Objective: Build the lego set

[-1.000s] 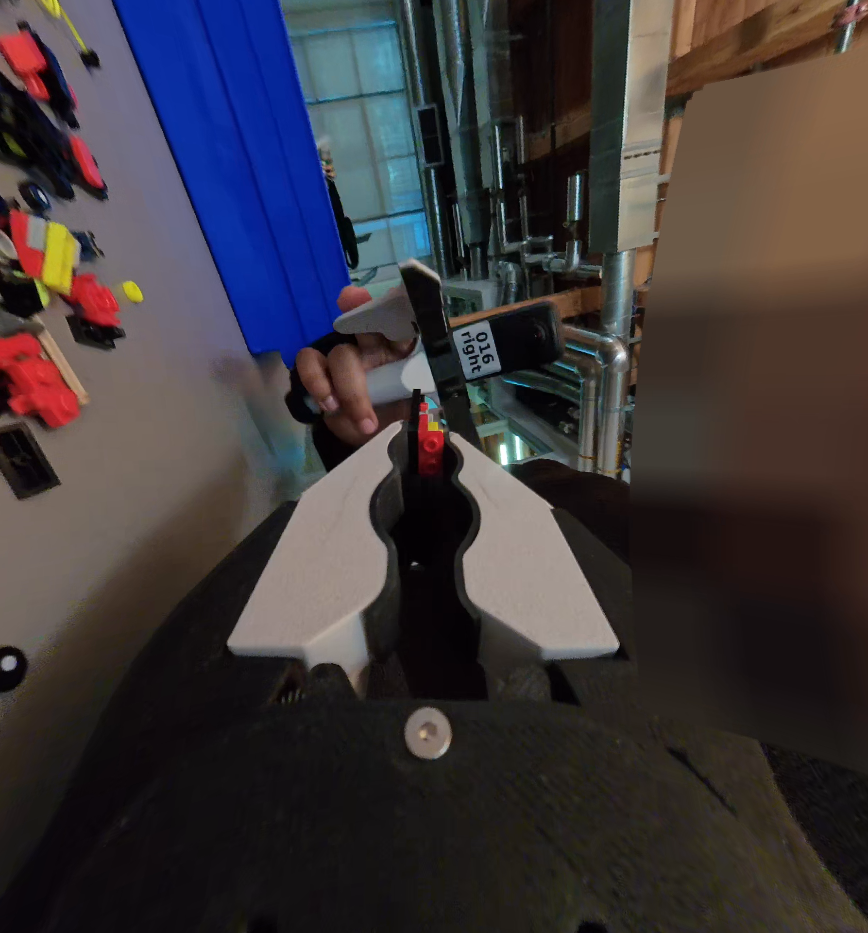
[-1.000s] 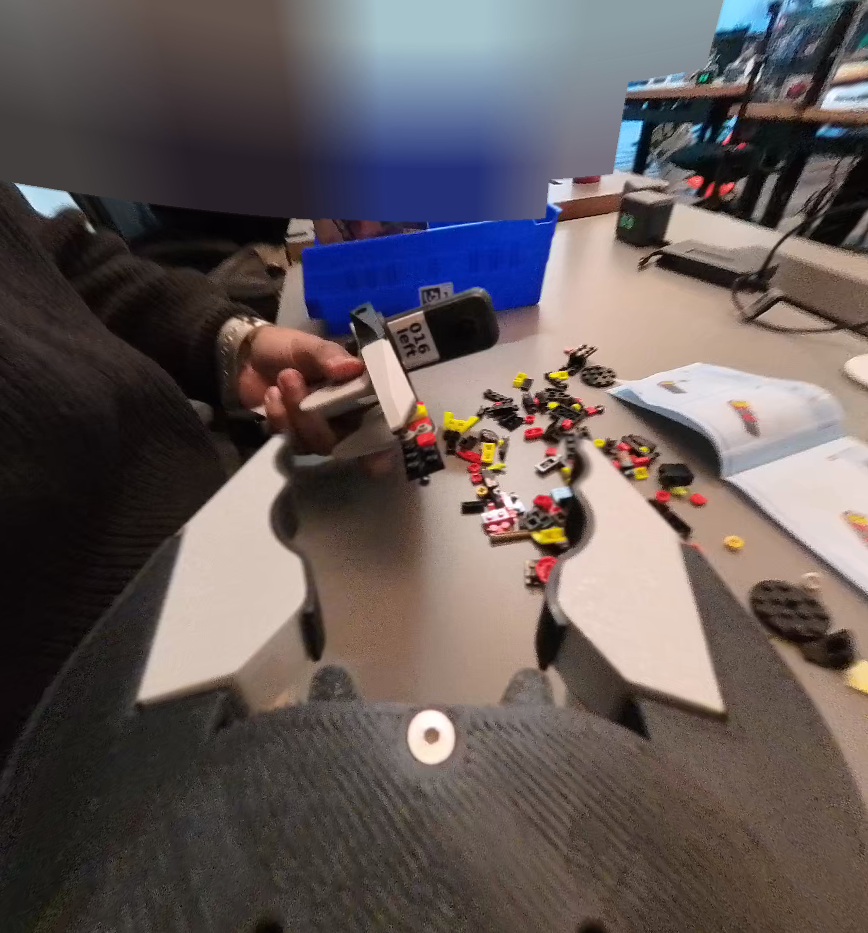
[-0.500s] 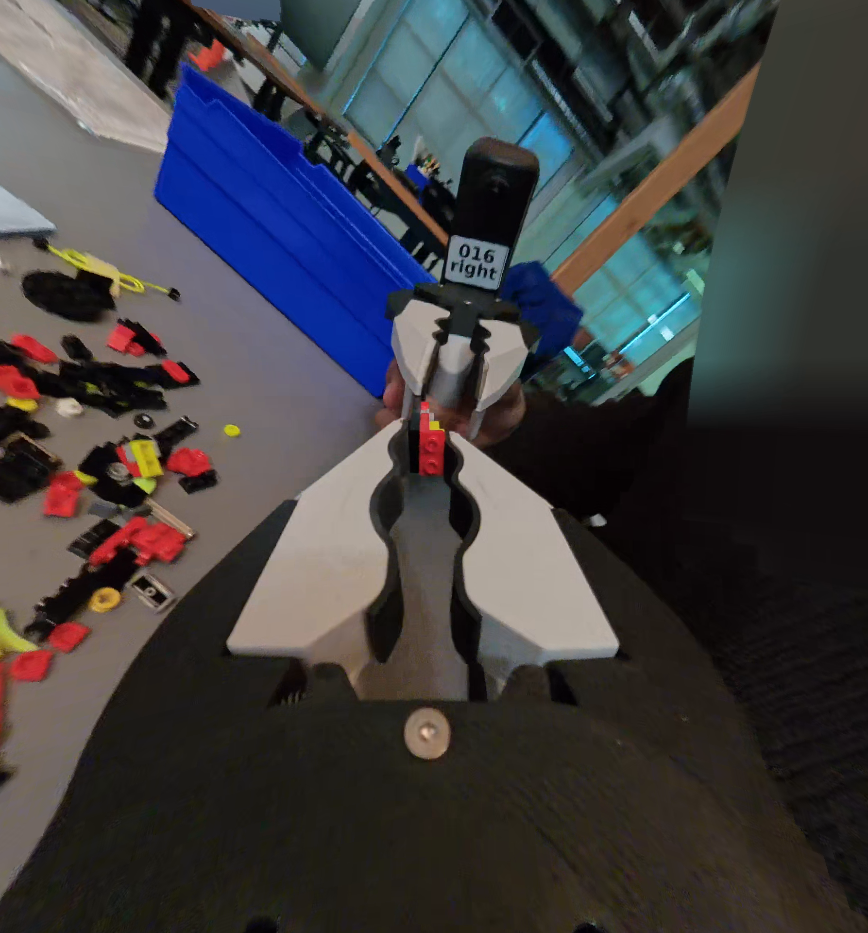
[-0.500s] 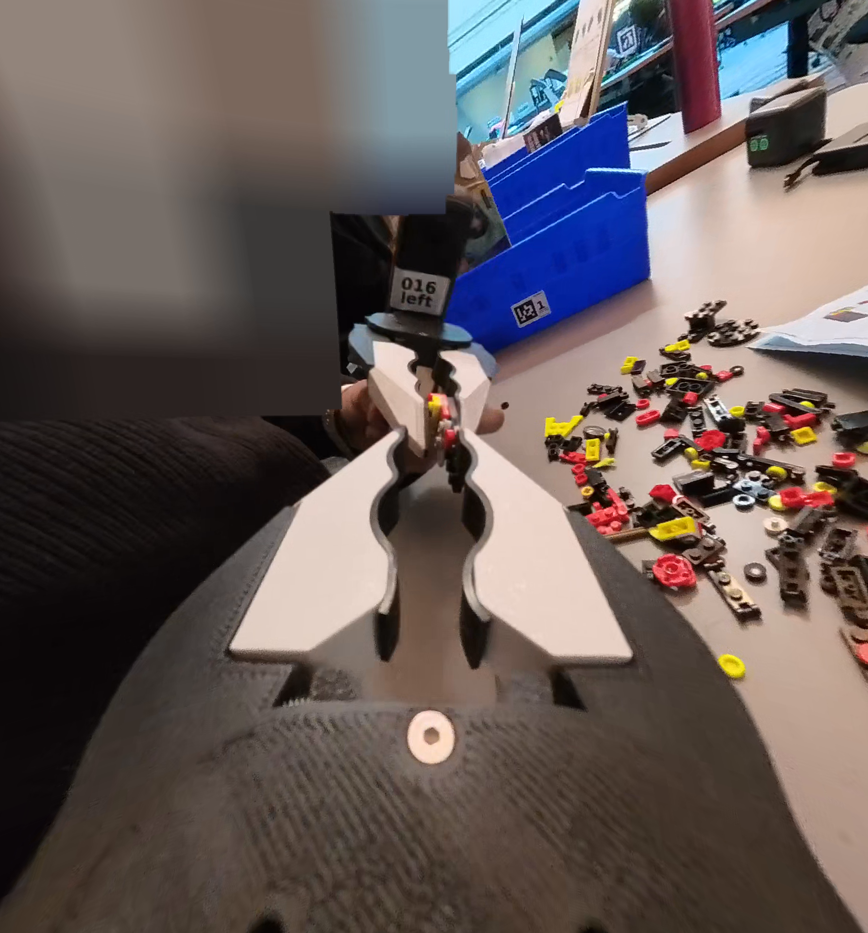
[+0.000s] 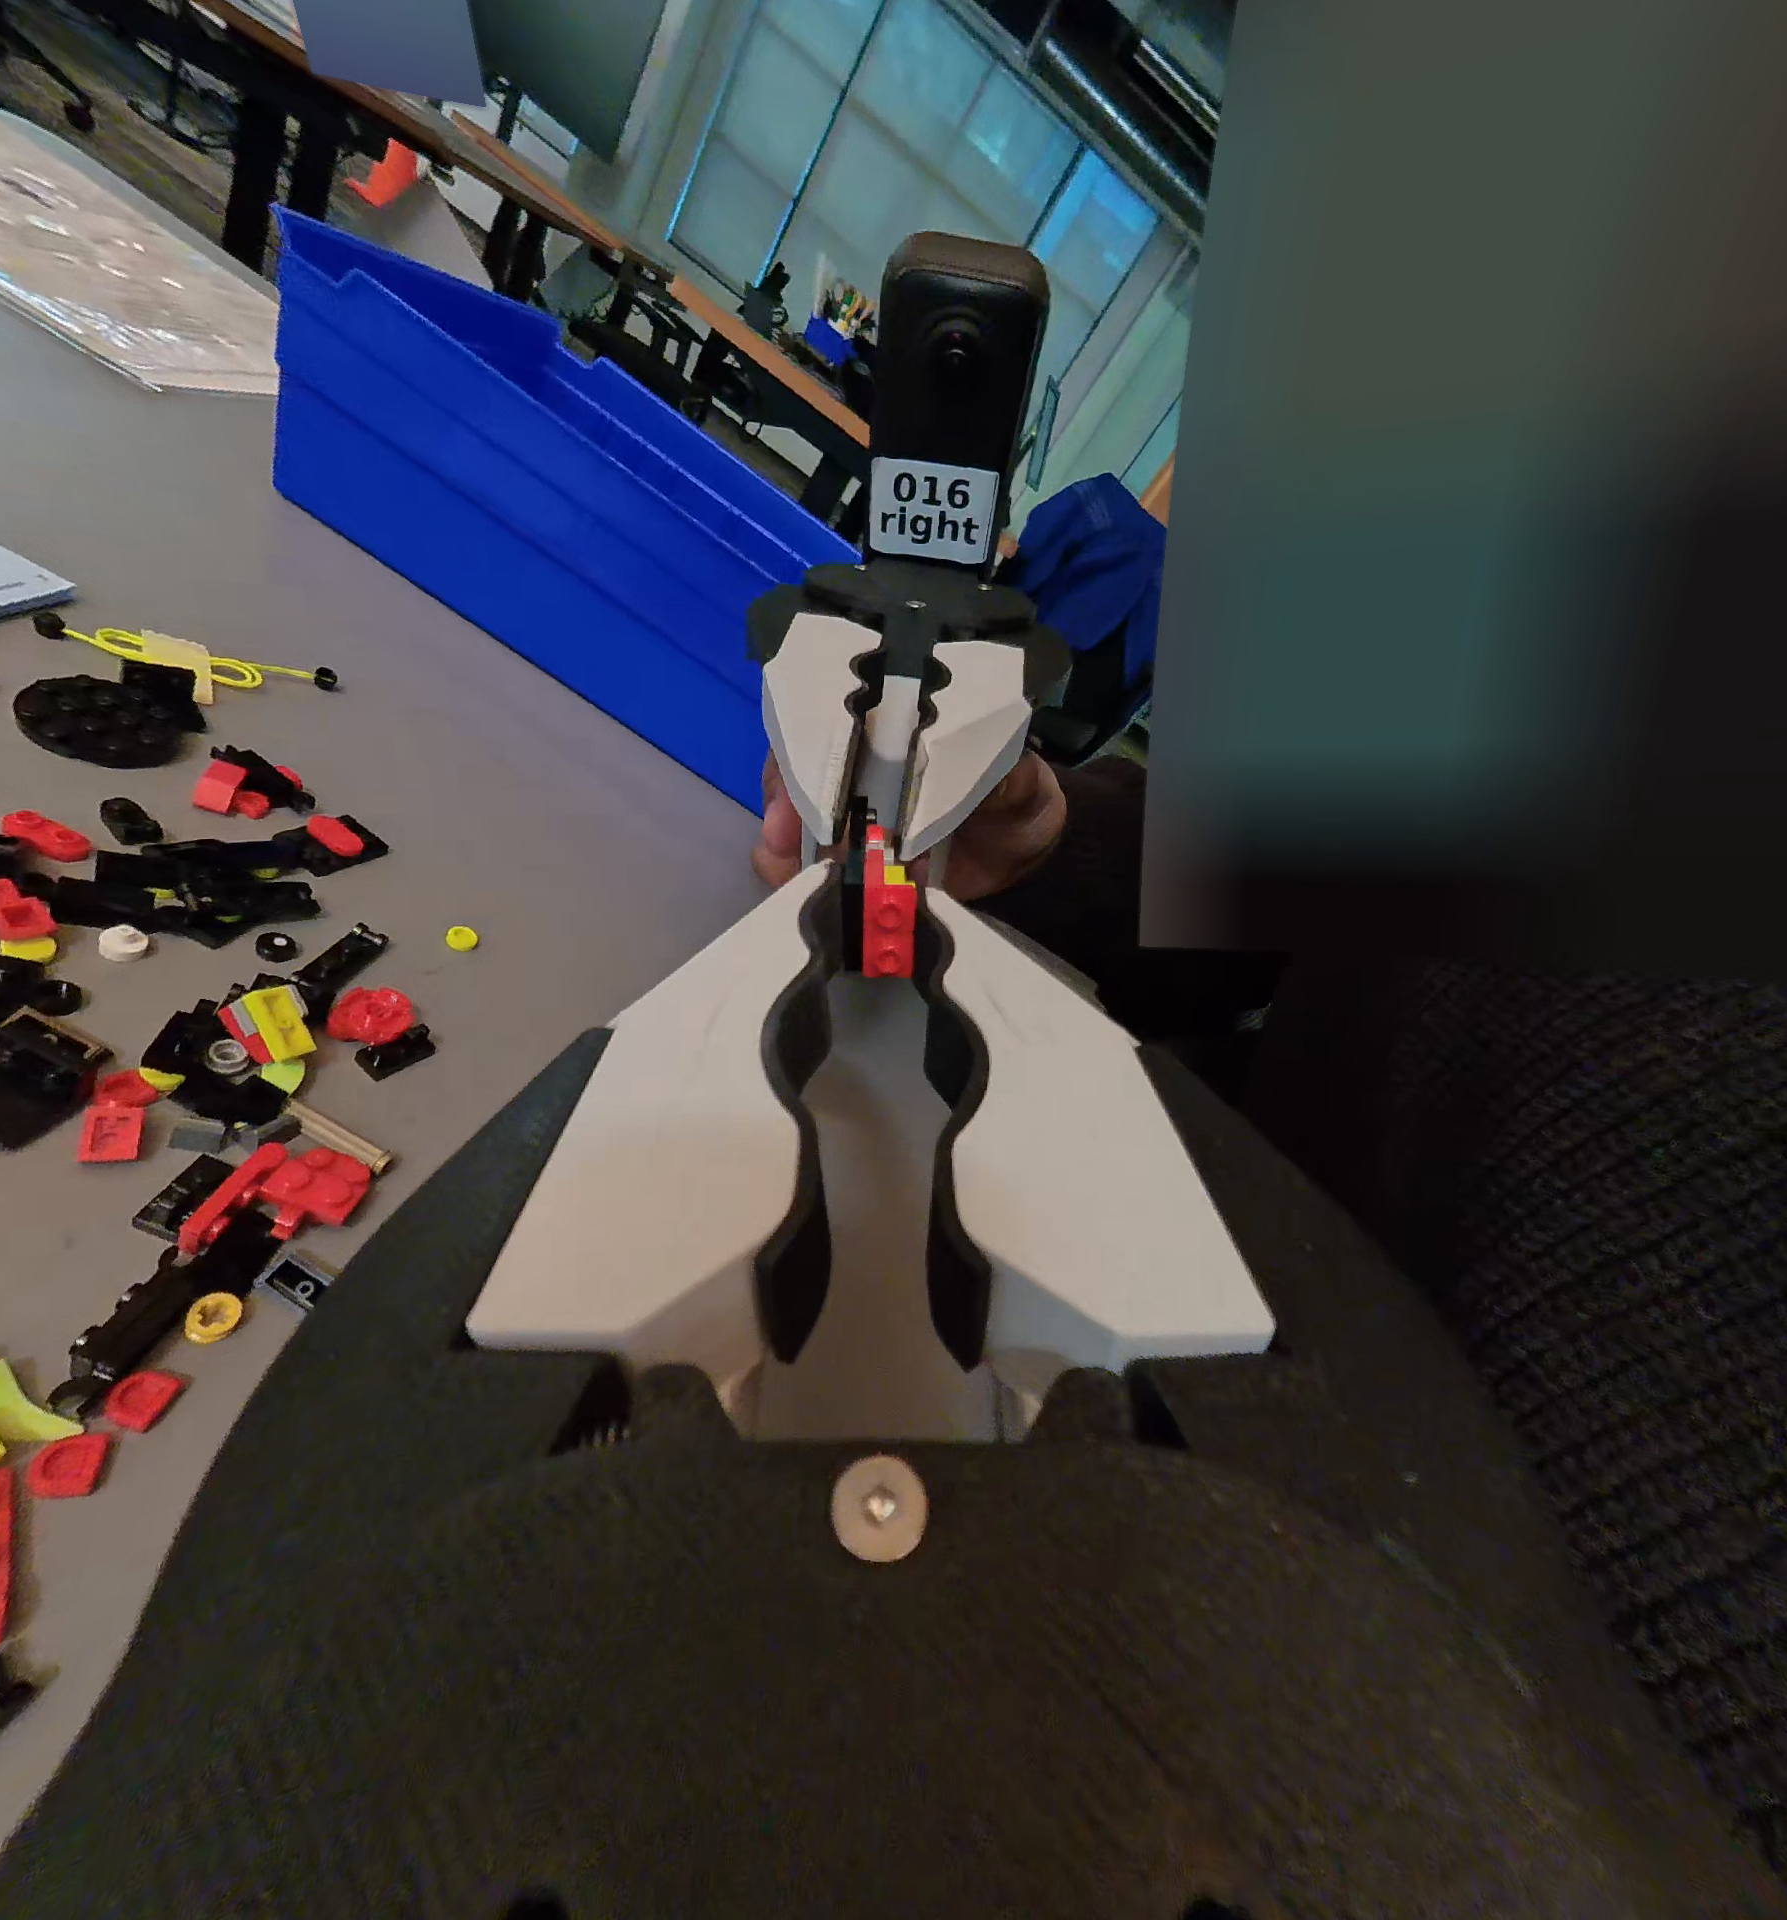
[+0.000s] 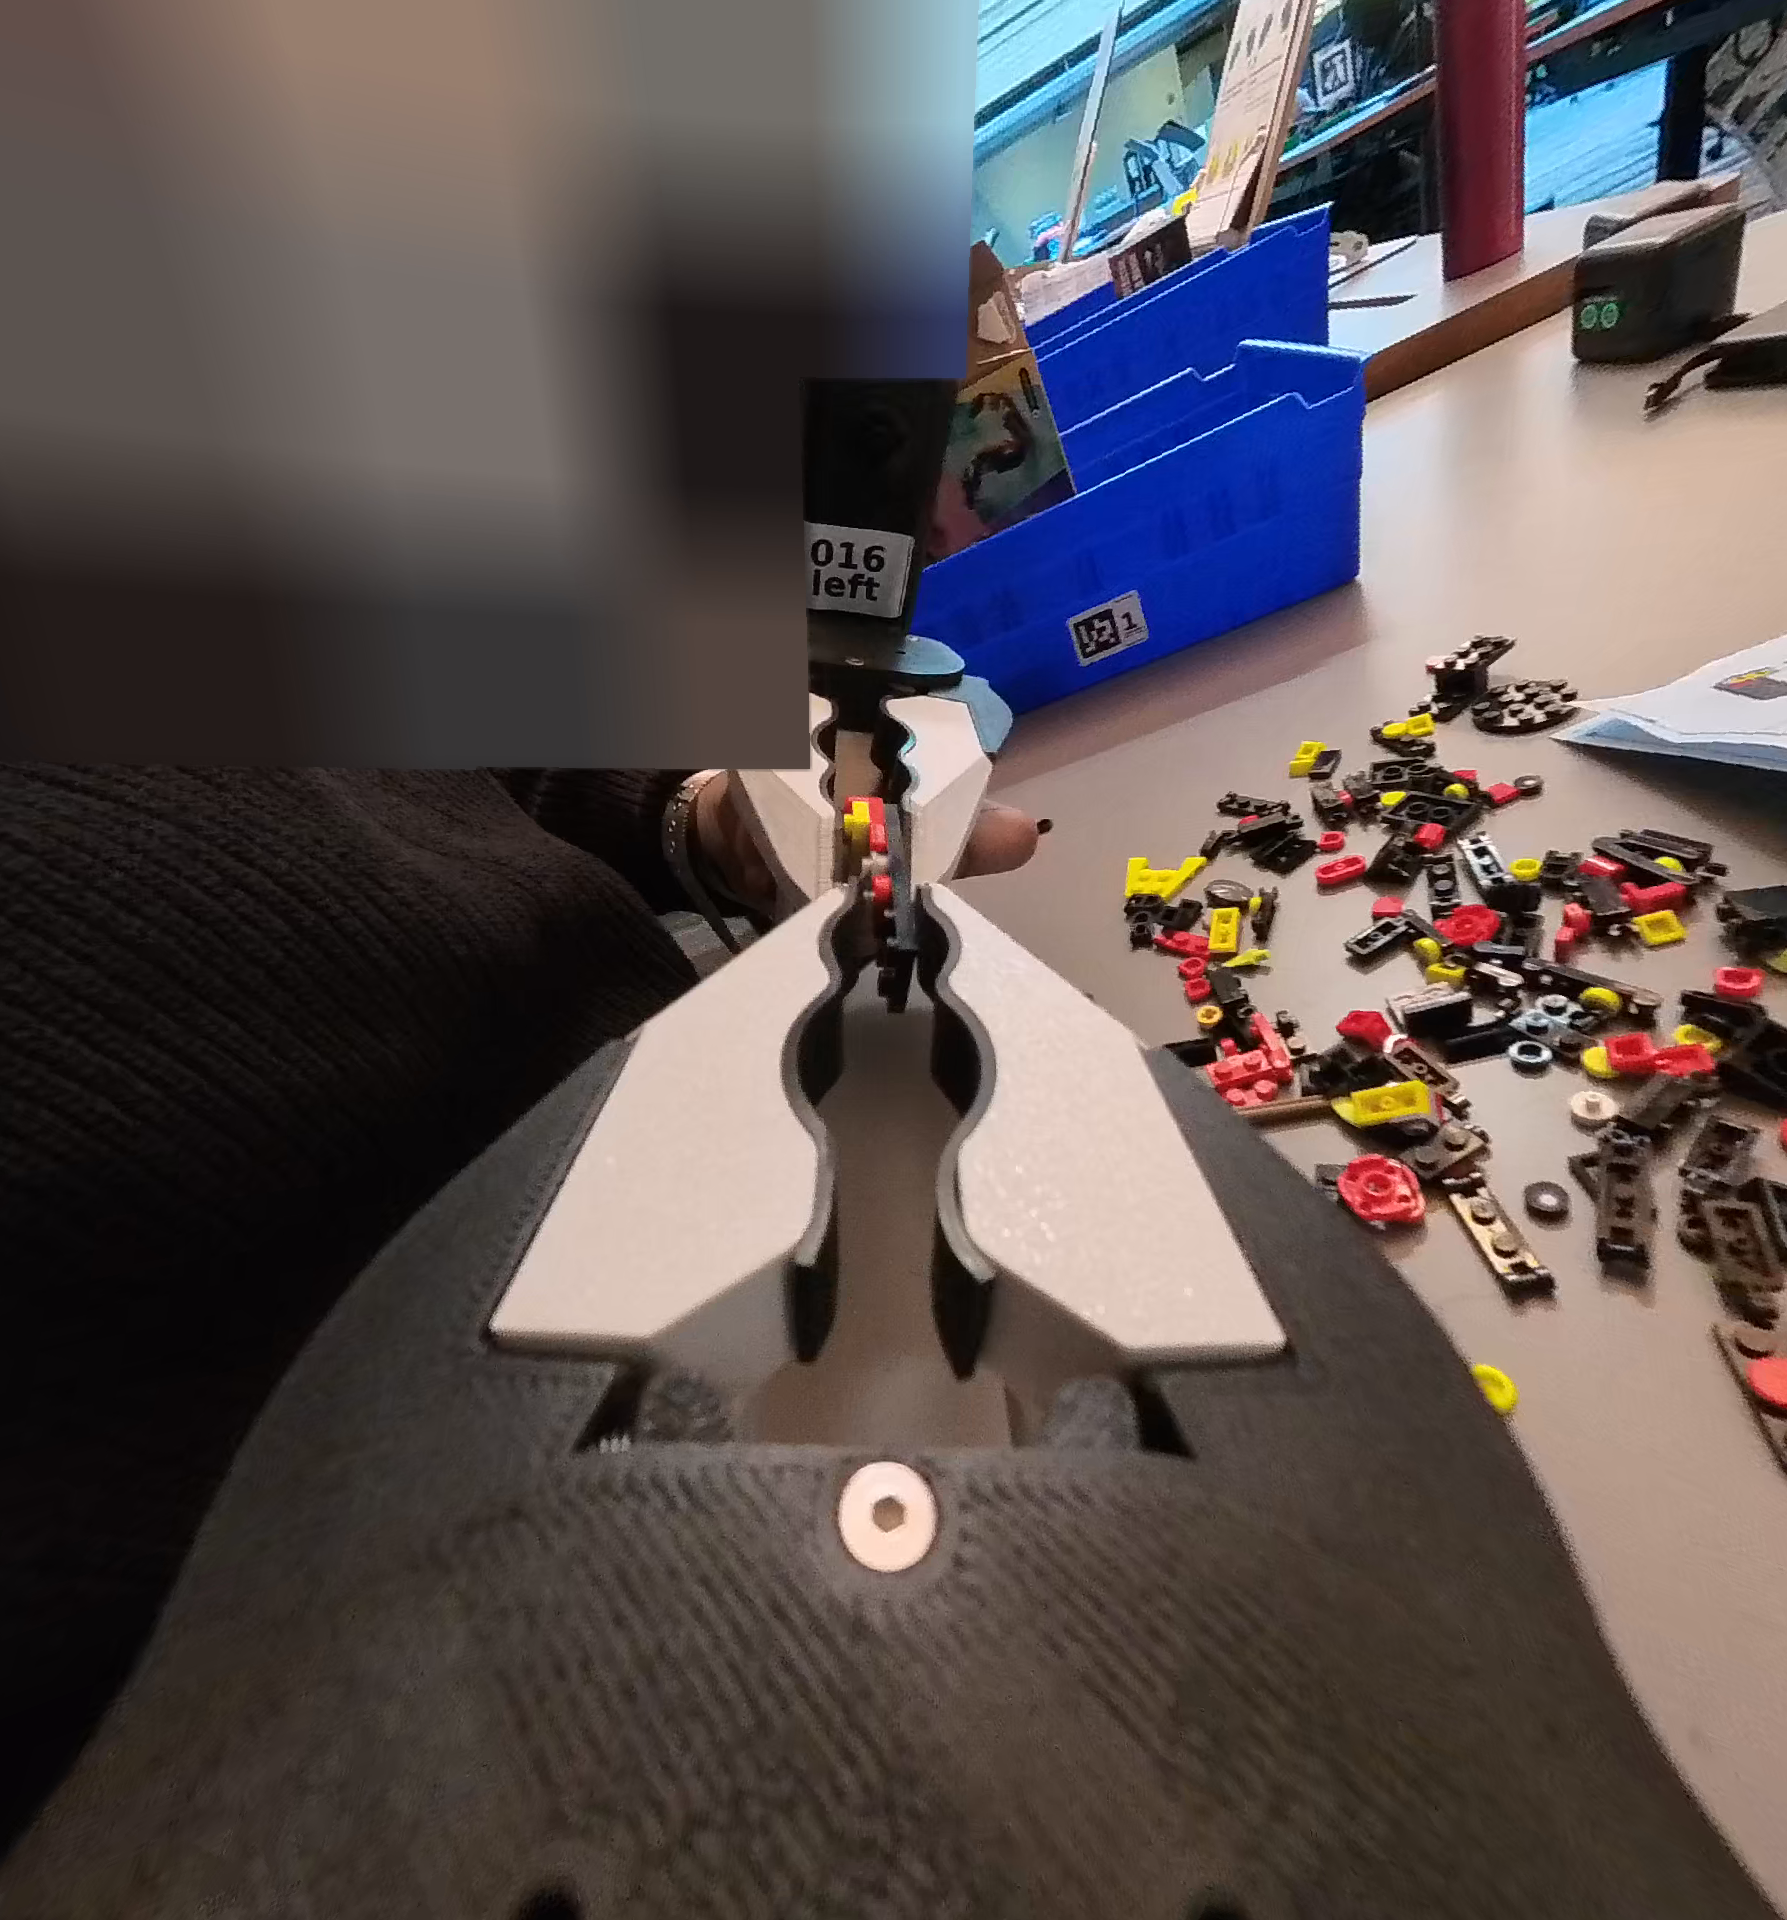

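A small lego assembly (image 5: 887,914) of red, yellow and black pieces is held in the air above the grey table (image 5: 556,810). My left gripper (image 5: 881,894) is shut on it. My right gripper (image 5: 873,826) faces the left one tip to tip, its jaws nearly closed around the assembly's far end. In the right wrist view, my right gripper (image 6: 887,899) grips the black plate side of the assembly (image 6: 897,940), and the left gripper (image 6: 868,842) holds the red and yellow end. A hand shows behind each gripper.
Loose red, black and yellow pieces (image 5: 193,987) are spread over the table, also in the right wrist view (image 6: 1491,987). A blue bin (image 5: 515,499) stands behind them (image 6: 1180,520). An instruction booklet (image 6: 1741,696) lies at the far right. A dark sleeve (image 6: 245,1039) is close by. Less than 4 cm separates the two grippers' tips.
The right gripper was open and apart from the left one a second ago. The two came together tip to tip, and the right jaws closed on the assembly held by the left.
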`<state>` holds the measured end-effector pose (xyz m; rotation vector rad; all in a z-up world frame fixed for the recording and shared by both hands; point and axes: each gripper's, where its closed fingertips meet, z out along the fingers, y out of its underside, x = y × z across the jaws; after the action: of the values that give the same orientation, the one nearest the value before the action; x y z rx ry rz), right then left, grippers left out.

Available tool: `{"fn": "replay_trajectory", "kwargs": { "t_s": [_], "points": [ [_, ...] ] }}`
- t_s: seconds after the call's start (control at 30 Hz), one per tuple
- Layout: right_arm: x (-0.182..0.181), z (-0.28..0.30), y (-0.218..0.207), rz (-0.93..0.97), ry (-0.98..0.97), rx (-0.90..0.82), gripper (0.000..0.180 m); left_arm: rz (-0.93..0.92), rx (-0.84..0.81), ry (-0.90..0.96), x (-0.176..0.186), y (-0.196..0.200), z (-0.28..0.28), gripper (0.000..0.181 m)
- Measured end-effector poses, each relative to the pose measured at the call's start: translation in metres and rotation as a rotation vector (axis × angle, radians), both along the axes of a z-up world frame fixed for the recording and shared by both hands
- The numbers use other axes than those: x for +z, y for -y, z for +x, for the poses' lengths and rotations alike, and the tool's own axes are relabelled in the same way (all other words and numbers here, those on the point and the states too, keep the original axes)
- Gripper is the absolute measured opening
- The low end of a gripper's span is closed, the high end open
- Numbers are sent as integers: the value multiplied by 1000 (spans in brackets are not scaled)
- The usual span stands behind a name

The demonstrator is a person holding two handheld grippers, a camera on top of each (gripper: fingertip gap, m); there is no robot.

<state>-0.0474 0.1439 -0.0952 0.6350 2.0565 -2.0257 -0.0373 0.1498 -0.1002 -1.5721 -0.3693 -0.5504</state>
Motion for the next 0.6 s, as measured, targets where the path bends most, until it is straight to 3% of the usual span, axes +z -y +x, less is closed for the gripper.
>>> {"fn": "replay_trajectory", "kwargs": {
  "t_s": [0.6],
  "points": [
    [9,8,1,-28,-48,51,4,22,15,-150,9,-2,8,8]
  ]
}}
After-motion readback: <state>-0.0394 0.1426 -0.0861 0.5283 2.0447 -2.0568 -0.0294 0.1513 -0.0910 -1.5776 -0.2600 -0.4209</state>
